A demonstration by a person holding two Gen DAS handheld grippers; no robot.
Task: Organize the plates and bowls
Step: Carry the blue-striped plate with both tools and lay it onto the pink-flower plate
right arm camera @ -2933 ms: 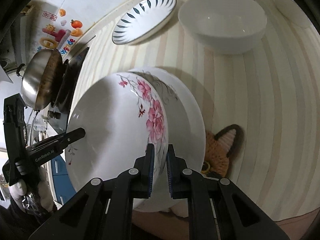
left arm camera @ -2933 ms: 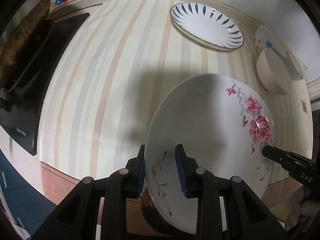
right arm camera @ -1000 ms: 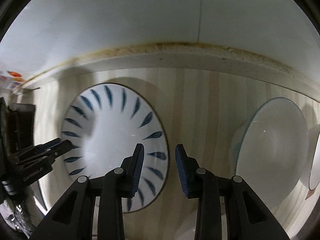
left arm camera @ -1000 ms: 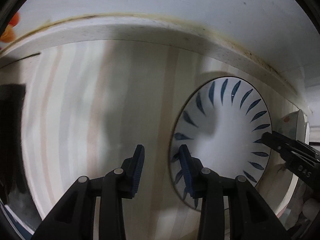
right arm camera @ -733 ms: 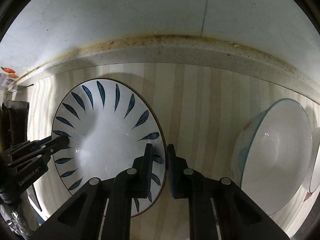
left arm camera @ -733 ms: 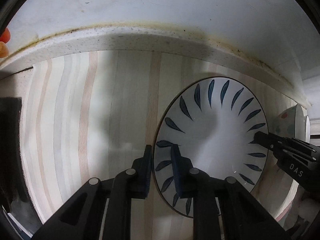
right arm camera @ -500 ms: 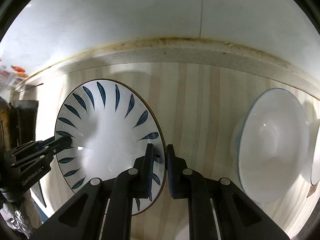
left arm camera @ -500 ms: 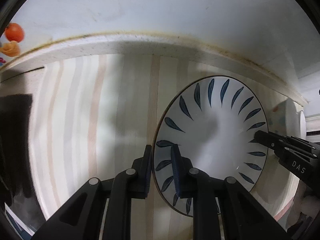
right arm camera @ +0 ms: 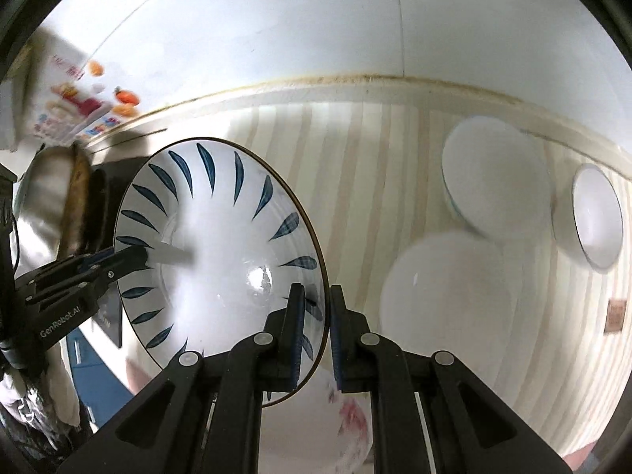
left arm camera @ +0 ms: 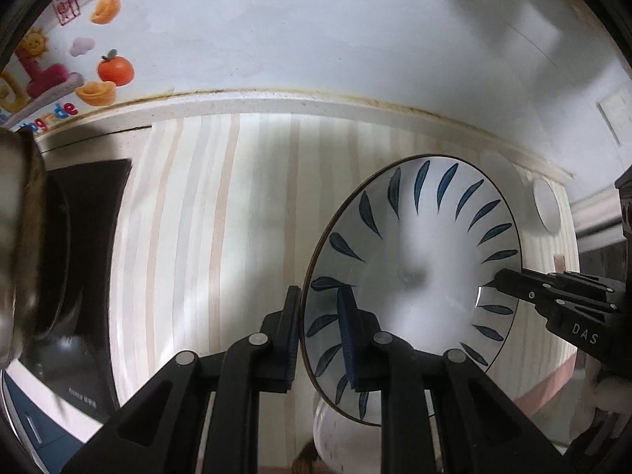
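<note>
White round plate with blue leaf-pattern rim (left arm camera: 414,272) (right arm camera: 221,245) tilted above striped surface (left arm camera: 221,205). Left gripper (left arm camera: 318,330) and right gripper (right arm camera: 316,324) jaws clamp opposite rim edges.

Soft, even light falls from overhead, a bit dim toward the corners. The blue-leaf plate (right arm camera: 221,245) carries a small bright glare spot and looks smeared with motion blur. The striped desk (left arm camera: 221,213) bows with fisheye curve, dark vignette ringing both views. The white bowls (right arm camera: 493,181) look soft and hazy.
</note>
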